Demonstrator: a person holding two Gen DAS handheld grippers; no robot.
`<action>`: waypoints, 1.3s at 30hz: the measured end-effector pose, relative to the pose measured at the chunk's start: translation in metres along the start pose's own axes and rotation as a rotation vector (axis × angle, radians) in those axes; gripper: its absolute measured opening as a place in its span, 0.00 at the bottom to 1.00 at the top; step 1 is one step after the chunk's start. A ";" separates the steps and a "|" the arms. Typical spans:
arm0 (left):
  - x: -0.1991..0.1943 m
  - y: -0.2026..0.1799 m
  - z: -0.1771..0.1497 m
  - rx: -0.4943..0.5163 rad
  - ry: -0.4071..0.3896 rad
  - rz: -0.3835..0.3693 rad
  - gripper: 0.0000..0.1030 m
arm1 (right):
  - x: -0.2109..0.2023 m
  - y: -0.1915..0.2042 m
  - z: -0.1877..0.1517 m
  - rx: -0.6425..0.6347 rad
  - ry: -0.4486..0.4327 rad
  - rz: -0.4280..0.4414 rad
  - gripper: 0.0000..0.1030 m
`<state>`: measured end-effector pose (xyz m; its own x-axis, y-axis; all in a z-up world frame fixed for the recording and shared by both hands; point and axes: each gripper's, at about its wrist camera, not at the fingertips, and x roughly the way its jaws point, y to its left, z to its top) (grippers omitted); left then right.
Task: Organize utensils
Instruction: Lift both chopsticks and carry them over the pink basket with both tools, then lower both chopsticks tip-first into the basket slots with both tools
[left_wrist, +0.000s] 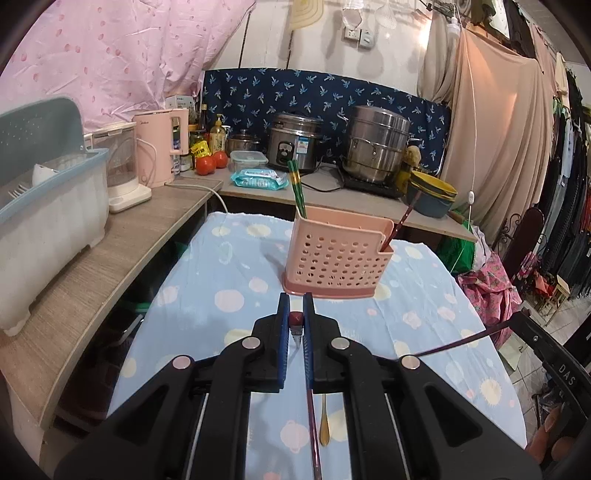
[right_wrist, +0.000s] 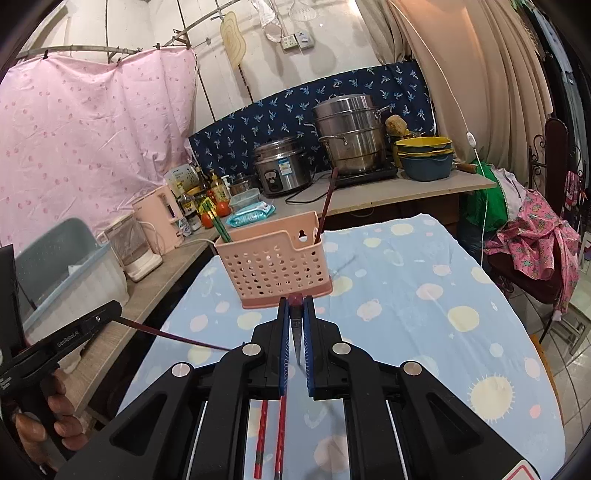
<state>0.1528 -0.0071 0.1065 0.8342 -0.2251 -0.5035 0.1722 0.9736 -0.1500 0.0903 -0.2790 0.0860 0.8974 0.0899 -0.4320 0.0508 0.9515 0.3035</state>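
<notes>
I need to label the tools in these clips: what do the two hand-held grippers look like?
Both match: the left hand-held gripper and right hand-held gripper have black plastic linkage arms with round silver pivot pins and narrow blue ribbed fingers. White lettering marks the black handles.

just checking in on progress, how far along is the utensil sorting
Done: green chopsticks and one dark red chopstick already stand in the pink holder. In hand: the left gripper and right gripper are each shut on a dark red chopstick. Left: a red chopstick and a gold spoon lie on the blue cloth.
</notes>
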 end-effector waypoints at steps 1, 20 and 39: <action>0.001 0.000 0.002 0.000 -0.003 0.001 0.07 | 0.001 0.000 0.003 0.003 -0.004 0.005 0.07; 0.011 -0.013 0.064 0.022 -0.104 -0.023 0.07 | 0.024 -0.001 0.065 0.016 -0.082 0.038 0.07; 0.030 -0.023 0.186 -0.037 -0.332 -0.060 0.07 | 0.081 0.002 0.166 0.079 -0.192 0.096 0.07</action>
<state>0.2713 -0.0289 0.2530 0.9493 -0.2515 -0.1889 0.2123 0.9554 -0.2053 0.2360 -0.3190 0.1928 0.9663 0.1142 -0.2307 -0.0116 0.9145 0.4045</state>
